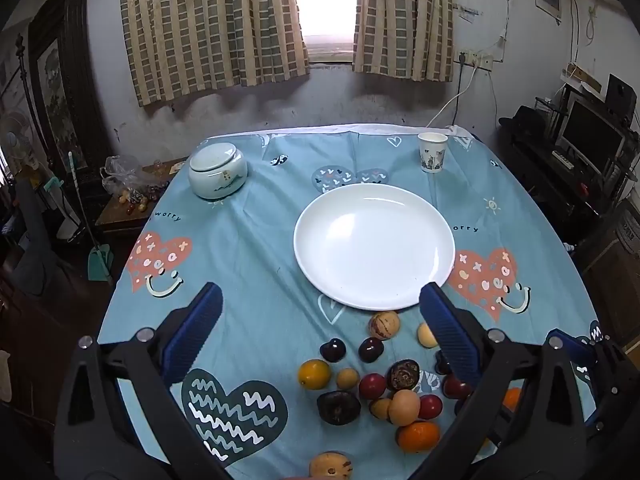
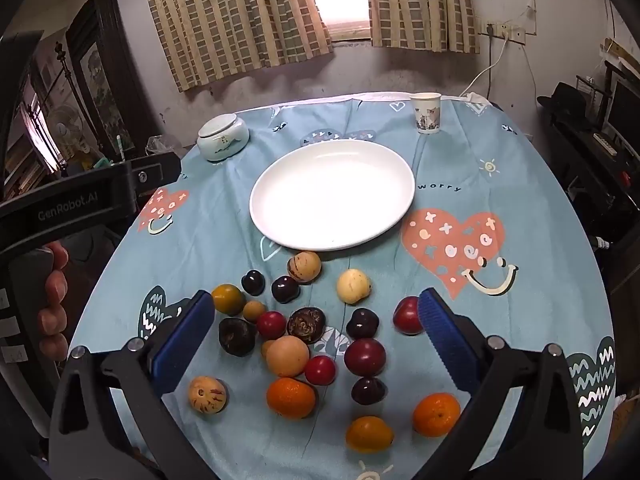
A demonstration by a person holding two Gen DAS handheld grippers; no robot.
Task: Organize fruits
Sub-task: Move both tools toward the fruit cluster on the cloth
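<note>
Nearest the right wrist camera, the right tool (image 2: 312,300) hangs over the fruit with its blue fingers (image 2: 182,334) spread wide apart and nothing between them. The left tool (image 1: 320,294) is likewise apart and empty, poised above the near side of the bench (image 1: 256,240), which wears a blue cloth printed with hearts.

The fruits lie loose on the cloth in a cluster just in front of the white plate (image 2: 332,194), which holds nothing. A speckled tan fruit (image 2: 304,267) sits closest to the plate's near rim, almost touching it, with a pale yellow fruit (image 2: 353,286) to its right. Two oranges (image 2: 291,397) and a small yellow-orange fruit (image 2: 369,434) lie at the near edge of the cluster; dark plums (image 2: 365,357) and red ones are scattered among them, some touching. A wrinkled dark fruit (image 2: 306,325), perhaps a passion fruit, sits in the middle of the group.

The right tool's right finger partly covers a red plum (image 2: 406,314). In the left wrist view the left tool's right finger hides several fruits on that side.

At the far left of the bench stands a lidded white jar (image 1: 218,170); at the far right, a paper cup (image 1: 432,152). Checked curtains (image 1: 212,24) hang behind.
</note>
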